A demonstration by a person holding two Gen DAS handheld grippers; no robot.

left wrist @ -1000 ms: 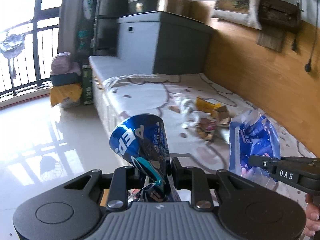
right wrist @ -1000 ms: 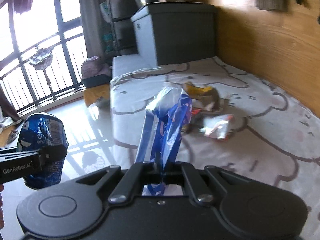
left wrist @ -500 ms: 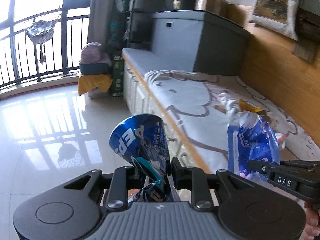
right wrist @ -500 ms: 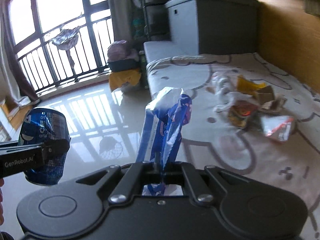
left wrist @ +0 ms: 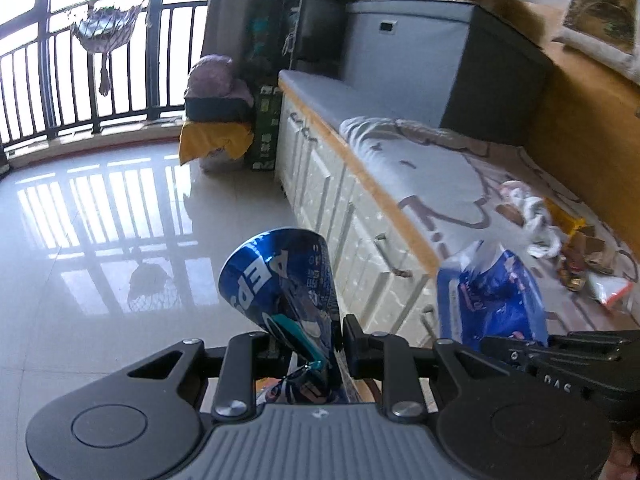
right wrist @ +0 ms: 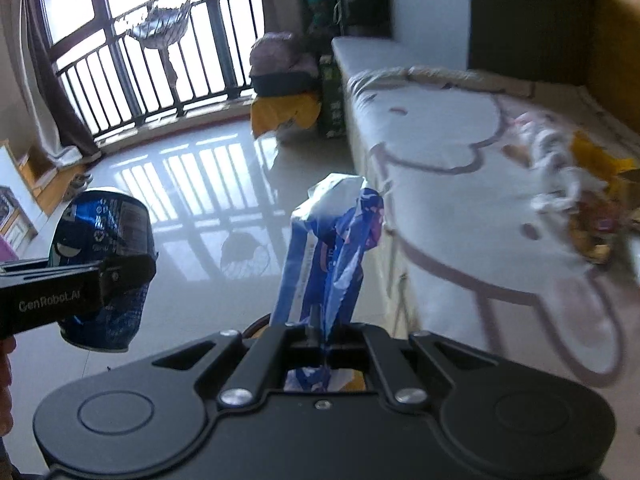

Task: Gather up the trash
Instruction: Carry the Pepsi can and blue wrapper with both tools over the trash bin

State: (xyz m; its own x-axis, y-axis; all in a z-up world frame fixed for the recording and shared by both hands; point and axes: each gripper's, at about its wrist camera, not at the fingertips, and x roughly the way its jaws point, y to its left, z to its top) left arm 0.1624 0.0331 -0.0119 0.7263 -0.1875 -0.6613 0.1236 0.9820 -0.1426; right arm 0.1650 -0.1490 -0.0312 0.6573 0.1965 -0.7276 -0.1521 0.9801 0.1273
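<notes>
Left gripper (left wrist: pixel 308 340): clamped on crushed blue can (left wrist: pixel 284 284), held over the floor, off the bench edge
Right gripper (right wrist: pixel 324 334): pinched on blue-and-white wrapper (right wrist: pixel 332 248), upright, just off the bench edge
Bench (left wrist: pixel 400 208): wooden lip, white drawer fronts, cartoon-print mat (right wrist: pixel 460 184) on top
Remaining trash (left wrist: pixel 560 240): white crumpled plastic, yellow wrapper, cardboard scraps, red-and-white packet; on the mat, toward the bench's wall side
Grey cabinet (left wrist: pixel 420 48): on the bench's far end
Yellow-draped bundle (left wrist: pixel 216 136) and green box (left wrist: pixel 266 128): on the floor at the bench's far end
Tiled floor (left wrist: pixel 100 220): beside the bench, glossy
Balcony railing (right wrist: pixel 140 80): beyond the bench's far end
</notes>
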